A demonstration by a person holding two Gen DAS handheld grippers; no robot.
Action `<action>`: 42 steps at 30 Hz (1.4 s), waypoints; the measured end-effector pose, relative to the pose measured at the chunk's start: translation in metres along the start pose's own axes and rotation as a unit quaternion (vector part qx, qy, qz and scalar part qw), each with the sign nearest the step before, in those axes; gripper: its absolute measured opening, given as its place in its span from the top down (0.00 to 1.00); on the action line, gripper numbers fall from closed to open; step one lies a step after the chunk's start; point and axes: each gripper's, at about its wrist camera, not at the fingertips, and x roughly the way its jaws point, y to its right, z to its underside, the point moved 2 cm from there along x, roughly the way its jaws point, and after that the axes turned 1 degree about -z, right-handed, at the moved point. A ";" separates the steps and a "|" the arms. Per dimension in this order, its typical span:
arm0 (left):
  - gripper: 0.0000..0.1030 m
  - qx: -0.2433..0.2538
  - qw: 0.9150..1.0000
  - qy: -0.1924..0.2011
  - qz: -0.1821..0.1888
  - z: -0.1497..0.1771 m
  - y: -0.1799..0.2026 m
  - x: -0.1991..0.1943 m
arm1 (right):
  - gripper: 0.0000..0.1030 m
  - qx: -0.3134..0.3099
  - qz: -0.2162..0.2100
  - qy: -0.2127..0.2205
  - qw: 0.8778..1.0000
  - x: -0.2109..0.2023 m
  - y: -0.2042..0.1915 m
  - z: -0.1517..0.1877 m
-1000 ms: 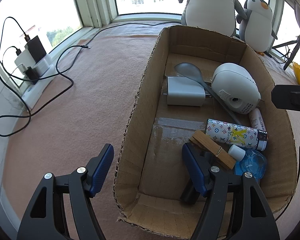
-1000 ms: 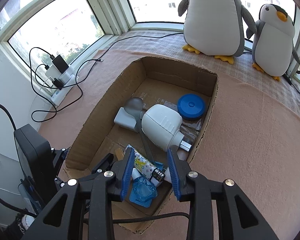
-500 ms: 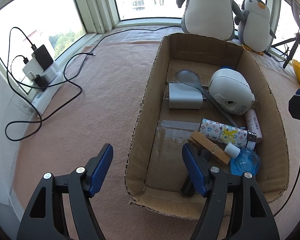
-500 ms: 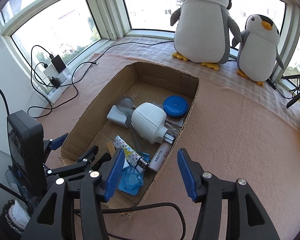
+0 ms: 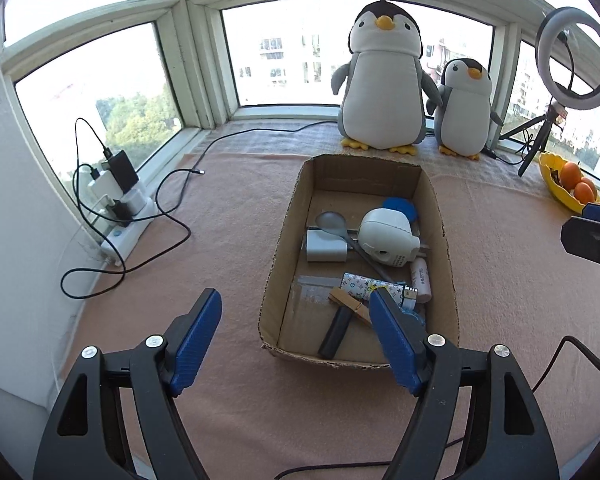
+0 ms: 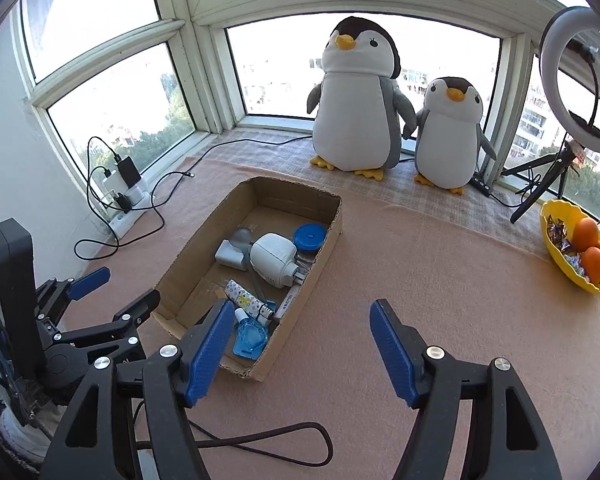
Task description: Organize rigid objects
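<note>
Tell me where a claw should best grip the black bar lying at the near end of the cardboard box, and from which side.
Grip the black bar across its narrow width, around mid-length, coming from above. It lies flat on the floor of the cardboard box with bare cardboard on its left. Its upper end touches or tucks under the wooden clothespin, so staying toward the lower half probably avoids it.

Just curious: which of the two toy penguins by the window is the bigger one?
The penguin on the left, looking out at the window, is clearly taller and wider. The smaller penguin stands right beside it, nearer the ring light.
</note>
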 end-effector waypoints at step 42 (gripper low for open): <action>0.18 -0.019 0.999 0.024 0.019 0.006 0.046 -0.056 | 0.22 -0.006 0.058 0.047 0.997 -0.043 0.037 0.042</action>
